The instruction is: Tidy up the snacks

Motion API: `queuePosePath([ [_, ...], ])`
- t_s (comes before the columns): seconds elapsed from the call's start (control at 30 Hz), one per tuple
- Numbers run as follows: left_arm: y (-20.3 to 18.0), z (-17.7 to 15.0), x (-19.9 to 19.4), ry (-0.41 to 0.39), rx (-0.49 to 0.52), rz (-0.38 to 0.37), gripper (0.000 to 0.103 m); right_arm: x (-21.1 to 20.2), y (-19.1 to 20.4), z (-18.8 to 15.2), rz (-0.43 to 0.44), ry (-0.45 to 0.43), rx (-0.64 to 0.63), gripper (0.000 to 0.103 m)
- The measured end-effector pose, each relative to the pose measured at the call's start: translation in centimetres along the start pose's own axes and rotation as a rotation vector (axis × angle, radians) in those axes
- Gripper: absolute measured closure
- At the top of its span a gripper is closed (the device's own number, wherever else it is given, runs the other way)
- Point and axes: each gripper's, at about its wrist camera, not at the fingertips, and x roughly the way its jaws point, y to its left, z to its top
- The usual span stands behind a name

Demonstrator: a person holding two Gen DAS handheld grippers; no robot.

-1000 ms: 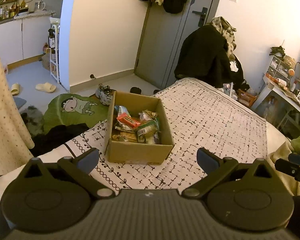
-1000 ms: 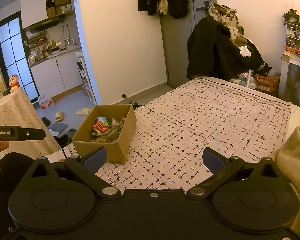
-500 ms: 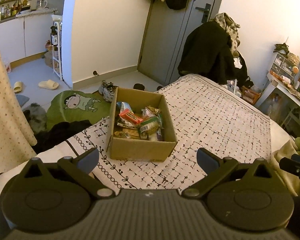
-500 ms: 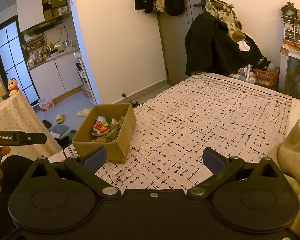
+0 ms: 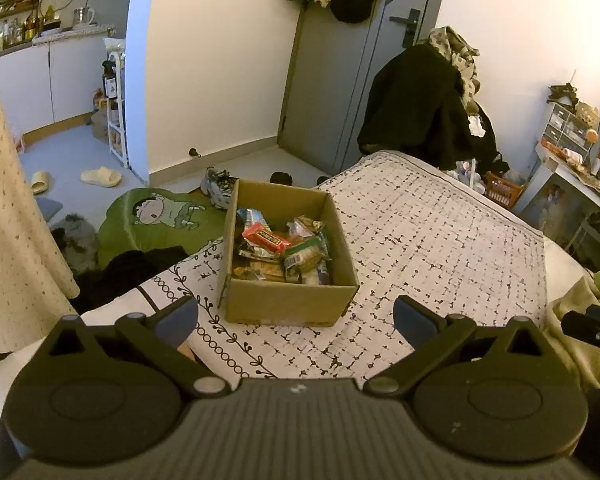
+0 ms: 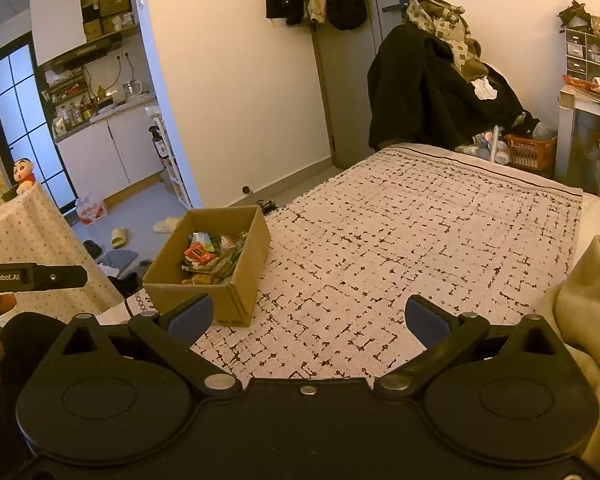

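Box: the cardboard box (image 5: 286,300) sits on the bed, near its left edge, with its top open.
Snacks: the snacks (image 5: 280,250) lie in a pile inside the box. A red bar (image 5: 266,237) lies on top of the pile.
Left gripper: the left gripper (image 5: 296,314) has its fingers spread wide, with nothing between them. The box is just ahead of it, in line with the gap. The fingers do not touch the box.
Right gripper: the right gripper (image 6: 308,316) has its fingers spread wide too, and holds nothing. From here the box (image 6: 236,280) is ahead and to the left, just past the left finger. Only the cover shows in the gap.
Bed: the bed cover (image 5: 440,248) is white with small dark marks all over. A yellow blanket (image 6: 592,300) is bunched up on the right.
Room: a grey door (image 5: 340,80) stands behind the bed, with dark clothes hanging on it. A big pile of dark clothes (image 5: 416,104) is at the far end of the bed. Slippers (image 5: 100,177) and a green cartoon mat (image 5: 156,216) lie on the floor. A kitchen shows on the left.
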Motion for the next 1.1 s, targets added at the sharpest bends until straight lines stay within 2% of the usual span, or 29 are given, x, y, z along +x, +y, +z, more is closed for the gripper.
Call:
queuePosePath([
  [0.6, -1.2, -0.3, -0.1, -0.004, 0.036, -0.014, 0.000, 0.5, 1.3, -0.1, -0.003, 0.021, -0.047, 0.000],
  [1.1, -1.5, -1.3, 0.4, 0.033, 0.066, -0.007, 0.000, 0.8, 1.4, -0.3, -0.009, 0.037, -0.049, 0.000],
])
